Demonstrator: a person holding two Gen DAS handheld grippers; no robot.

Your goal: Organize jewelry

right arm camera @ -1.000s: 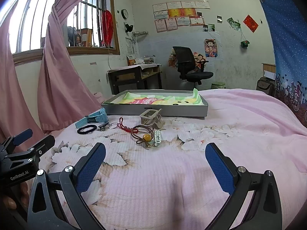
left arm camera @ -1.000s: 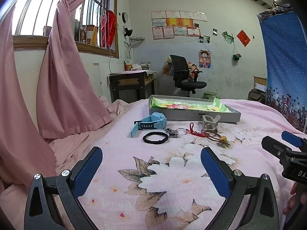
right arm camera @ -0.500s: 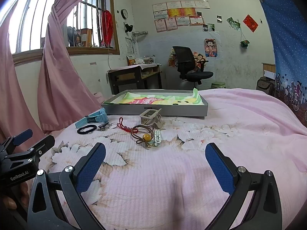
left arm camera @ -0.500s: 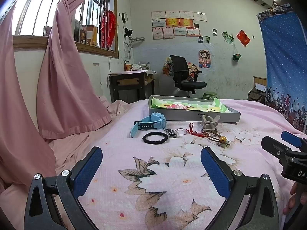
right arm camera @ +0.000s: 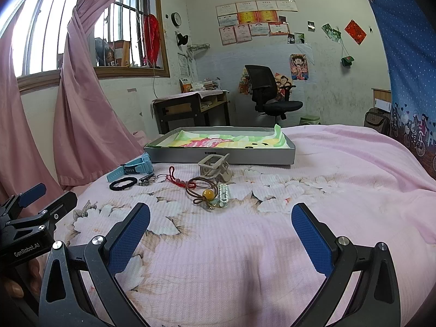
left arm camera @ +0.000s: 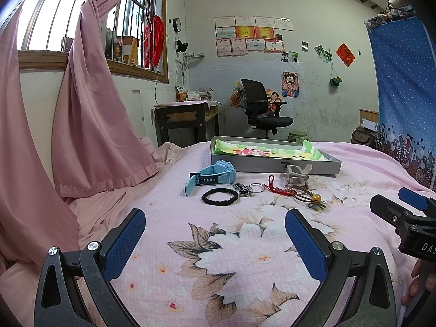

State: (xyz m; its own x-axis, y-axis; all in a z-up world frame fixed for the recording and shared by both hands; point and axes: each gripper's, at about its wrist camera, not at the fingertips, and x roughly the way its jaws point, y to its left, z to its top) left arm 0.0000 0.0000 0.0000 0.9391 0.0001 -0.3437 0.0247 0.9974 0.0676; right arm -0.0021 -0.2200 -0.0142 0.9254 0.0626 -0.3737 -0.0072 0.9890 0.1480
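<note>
On the pink floral bedspread point(left arm camera: 218, 245), a grey tray point(left arm camera: 275, 164) lined with bright paper serves as the anchor. Just in front of the tray lies a row of pieces: a blue watch point(left arm camera: 211, 175), a black hair tie point(left arm camera: 220, 197), a small key ring point(left arm camera: 246, 188), a red cord point(left arm camera: 272, 185), a beige claw clip point(left arm camera: 295, 174) and a brown elastic with an amber bead point(right arm camera: 207, 193). Both the left gripper point(left arm camera: 215, 237) and the right gripper point(right arm camera: 220, 229) hover on the near side of that row, well short of it, fingers spread wide and empty.
</note>
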